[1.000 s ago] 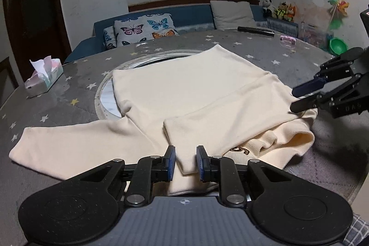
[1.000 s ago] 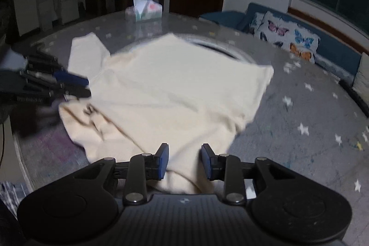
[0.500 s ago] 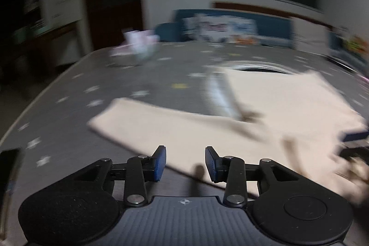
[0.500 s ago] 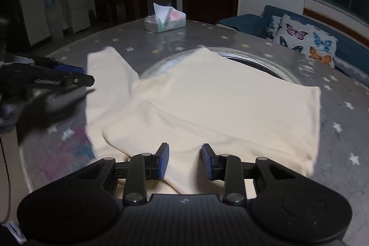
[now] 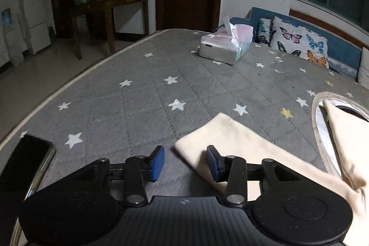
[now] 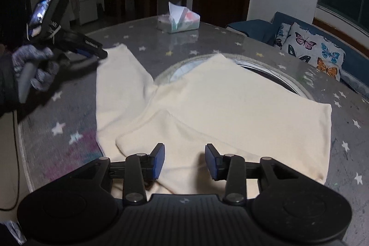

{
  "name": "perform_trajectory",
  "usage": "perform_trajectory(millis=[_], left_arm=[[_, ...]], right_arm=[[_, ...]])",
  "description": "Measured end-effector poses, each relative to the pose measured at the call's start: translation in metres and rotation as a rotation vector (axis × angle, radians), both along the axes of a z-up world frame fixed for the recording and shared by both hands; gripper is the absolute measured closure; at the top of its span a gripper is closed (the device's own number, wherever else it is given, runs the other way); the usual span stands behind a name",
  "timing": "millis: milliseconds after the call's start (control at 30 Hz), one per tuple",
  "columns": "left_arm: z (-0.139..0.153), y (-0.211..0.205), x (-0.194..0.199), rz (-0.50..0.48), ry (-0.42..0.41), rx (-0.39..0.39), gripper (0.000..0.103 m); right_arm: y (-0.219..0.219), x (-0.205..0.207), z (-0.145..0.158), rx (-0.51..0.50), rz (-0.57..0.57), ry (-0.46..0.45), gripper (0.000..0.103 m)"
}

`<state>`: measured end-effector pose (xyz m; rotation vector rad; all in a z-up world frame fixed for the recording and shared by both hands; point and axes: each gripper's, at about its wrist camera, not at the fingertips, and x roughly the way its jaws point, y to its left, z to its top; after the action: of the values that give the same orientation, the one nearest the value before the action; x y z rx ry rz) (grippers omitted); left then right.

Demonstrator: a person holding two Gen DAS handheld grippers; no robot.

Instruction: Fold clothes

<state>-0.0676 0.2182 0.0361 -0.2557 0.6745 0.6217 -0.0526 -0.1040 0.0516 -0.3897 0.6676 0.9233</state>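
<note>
A cream long-sleeved top lies spread on the grey star-patterned table, one sleeve folded across its body. Its other sleeve stretches out to the side. My left gripper hovers at that sleeve's cuff, the cuff corner lying flat between its closing jaws, pads not pressing it. In the right wrist view a gloved hand holds the left gripper at the sleeve end. My right gripper is low over the top's near edge, jaws opening, gripping nothing.
A tissue box stands at the table's far side. A dark phone lies near the left edge. A round metal ring is set in the table under the top. A blue sofa with butterfly cushions is behind.
My left gripper swung away from the top's body to the outstretched sleeve's cuff, jaws now wider apart. My right gripper shifted along the top's near edge and its jaws widened a little.
</note>
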Motion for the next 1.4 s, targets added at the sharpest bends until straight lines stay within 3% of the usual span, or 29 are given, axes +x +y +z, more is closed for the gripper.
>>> perform_trajectory(millis=[33,133,300,433,533,733,900,1067,1233,1400], left_arm=[[0.000,0.000,0.001,-0.007,-0.004,-0.001,0.084],[0.001,-0.001,0.004,-0.008,-0.007,0.013,0.096],[0.018,0.000,-0.006,0.002,-0.077,0.011,0.098],[0.042,-0.004,-0.017,-0.004,-0.141,0.029,0.098],[0.057,-0.014,-0.022,-0.029,-0.183,0.049,0.098],[0.092,-0.043,-0.030,-0.118,-0.267,0.083,0.098],[0.132,-0.089,-0.038,-0.252,-0.351,0.124,0.098],[0.152,-0.154,-0.035,-0.443,-0.402,0.139,0.098],[0.145,-0.217,-0.016,-0.630,-0.401,0.108,0.098],[0.117,-0.276,0.010,-0.797,-0.318,0.067,0.096]], right_arm=[[0.001,-0.001,0.000,0.006,0.004,0.007,0.064],[0.010,-0.005,-0.007,-0.005,0.030,0.033,0.064],[0.015,-0.018,-0.005,0.049,0.081,0.045,0.063],[0.013,-0.011,-0.001,0.062,0.027,0.047,0.063],[0.021,-0.003,-0.010,0.067,0.029,0.101,0.057],[0.025,-0.020,0.000,0.080,0.112,0.055,0.057],[-0.008,-0.011,0.021,0.138,0.034,0.043,0.054],[-0.057,0.003,0.029,0.170,-0.111,0.017,0.050],[-0.111,0.021,0.026,0.210,-0.264,0.060,0.050],[-0.147,0.028,0.013,0.241,-0.346,0.123,0.050]])
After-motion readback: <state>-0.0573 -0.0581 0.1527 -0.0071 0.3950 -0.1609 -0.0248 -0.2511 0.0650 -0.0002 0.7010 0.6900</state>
